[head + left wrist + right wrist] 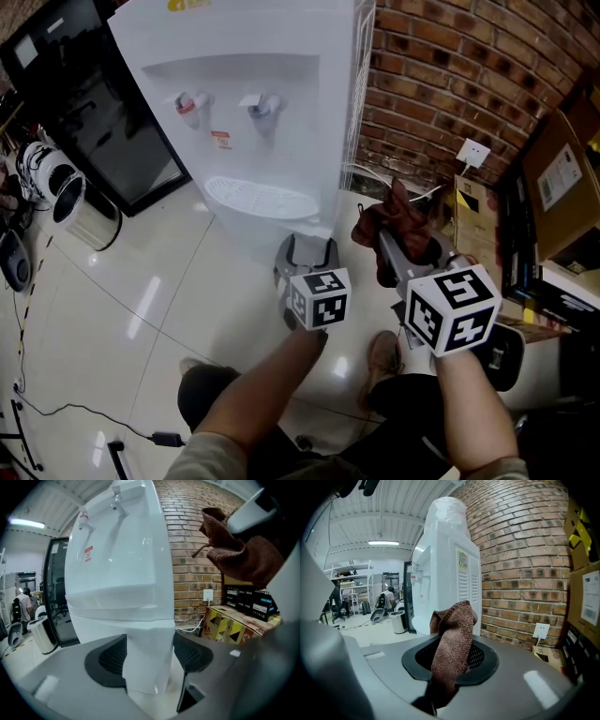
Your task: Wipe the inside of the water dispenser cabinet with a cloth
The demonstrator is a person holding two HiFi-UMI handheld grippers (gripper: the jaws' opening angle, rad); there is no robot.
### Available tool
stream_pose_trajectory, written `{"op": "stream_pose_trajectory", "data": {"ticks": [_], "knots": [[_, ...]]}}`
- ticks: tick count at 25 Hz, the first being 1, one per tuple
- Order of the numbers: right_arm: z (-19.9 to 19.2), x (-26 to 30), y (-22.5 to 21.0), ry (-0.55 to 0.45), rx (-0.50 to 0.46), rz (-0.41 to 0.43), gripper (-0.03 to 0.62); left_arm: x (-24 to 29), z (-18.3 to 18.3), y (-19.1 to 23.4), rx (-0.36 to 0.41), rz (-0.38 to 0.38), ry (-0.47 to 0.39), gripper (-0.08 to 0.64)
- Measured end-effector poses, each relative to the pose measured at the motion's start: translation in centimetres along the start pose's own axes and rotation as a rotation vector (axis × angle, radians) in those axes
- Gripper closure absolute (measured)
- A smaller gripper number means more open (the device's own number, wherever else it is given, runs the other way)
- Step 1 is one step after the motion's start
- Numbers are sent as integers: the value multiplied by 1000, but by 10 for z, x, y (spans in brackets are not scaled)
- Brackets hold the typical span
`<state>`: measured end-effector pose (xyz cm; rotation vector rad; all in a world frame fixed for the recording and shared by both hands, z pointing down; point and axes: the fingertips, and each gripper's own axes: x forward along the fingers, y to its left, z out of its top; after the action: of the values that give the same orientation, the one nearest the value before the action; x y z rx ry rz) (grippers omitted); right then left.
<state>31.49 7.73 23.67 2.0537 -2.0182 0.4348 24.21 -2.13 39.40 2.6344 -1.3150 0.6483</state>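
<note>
So the right hand-held gripper (pixel 386 246) pinches the cloth (pixel 394 214), parked beside the dispenser (pixel 253 122). The left hand-held gripper (pixel 306 247), jaws spread, sits at the cabinet (pixel 267 228) down low, probably to open its door first.

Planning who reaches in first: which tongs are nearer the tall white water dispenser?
Left. The left tongs sit open right at the base of the white plastic water dispenser. The right tongs, clamped on the reddish-brown cloth, hang off beside it, farther away.
</note>
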Motion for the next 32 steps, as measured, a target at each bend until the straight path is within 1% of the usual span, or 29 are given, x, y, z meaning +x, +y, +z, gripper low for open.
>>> {"op": "stream_pose_trajectory", "data": {"ticks": [3, 7, 11, 16, 21, 23, 27, 30, 32], "knots": [[3, 3, 5, -2, -1, 11, 499, -9, -4, 1, 31, -22, 13, 242], [6, 6, 24, -9, -31, 42, 499, -25, -10, 7, 79, -60, 35, 250], [6, 5, 33, -13, -52, 53, 499, -42, -19, 13, 116, -93, 55, 267], [6, 5, 46, -9, -70, 76, 499, -63, -28, 27, 162, -104, 65, 267], [7, 9, 67, -7, -92, 120, 499, -91, -42, 50, 187, -116, 87, 267], [6, 11, 75, -5, -103, 135, 499, -103, -50, 63, 189, -113, 94, 267], [7, 16, 97, -1, -129, 187, 499, -127, -65, 91, 149, -94, 123, 284], [12, 22, 114, -14, -143, 211, 499, -141, -73, 112, 142, -71, 128, 295], [12, 27, 124, -14, -170, 221, 499, -147, -78, 124, 133, -58, 134, 295]]}}
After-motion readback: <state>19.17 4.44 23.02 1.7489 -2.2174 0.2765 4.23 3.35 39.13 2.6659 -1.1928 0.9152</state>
